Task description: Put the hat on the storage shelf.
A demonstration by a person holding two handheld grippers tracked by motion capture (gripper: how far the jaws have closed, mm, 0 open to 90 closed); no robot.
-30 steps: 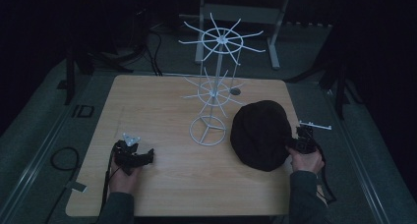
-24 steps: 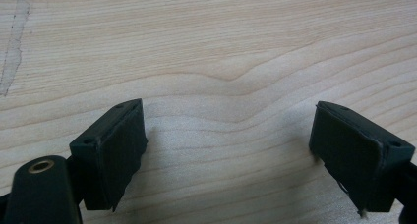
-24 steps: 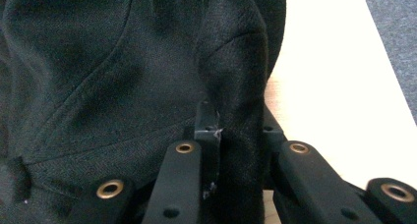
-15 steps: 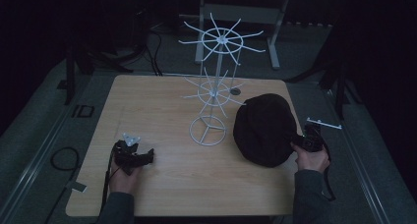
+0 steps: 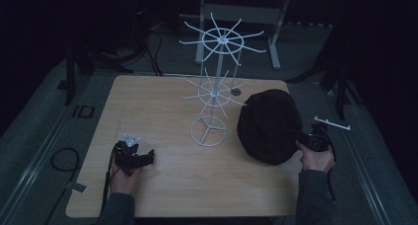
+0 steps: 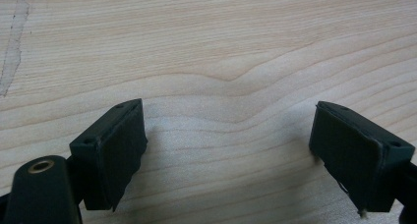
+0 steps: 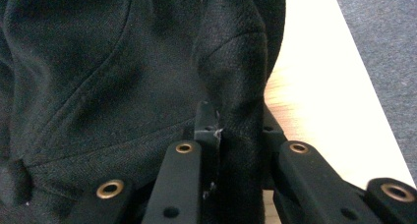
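Since the earlier frames the hat [image 5: 269,126] has slid toward the table's three o'clock edge, drawn along by the right gripper [image 5: 306,142], which has backed away from the rack [image 5: 213,94] and now sits just off that edge. Its far rim now reaches farther toward twelve than it did a second ago. The left gripper [image 5: 146,158] has not shifted.

In the high view the hat is a dark, rounded mound lying on the wooden table [image 5: 148,106] at about four o'clock from the rack's ring base, close beside it but apart. The right hand [image 5: 315,158] comes in from six o'clock, and the gripper it holds meets the hat's near edge at the three o'clock side.

In the right gripper view the jaws are pressed together on a raised fold of the hat's black cloth [image 7: 236,86], which stands up between them. The rest of the hat [image 7: 98,76] spreads away toward ten o'clock, and the pale tabletop [image 7: 314,86] shows toward two o'clock, with grey floor [image 7: 383,47] beyond it.

The left gripper rests on the table near its seven o'clock corner, well apart from rack and hat, held by the left hand [image 5: 123,178]. In the left gripper view [image 6: 228,155] its jaws stand spread wide over bare wood grain [image 6: 206,47], with nothing between them.

The white wire rack stands near the table's middle, upright, with two tiers of spokes above its base.
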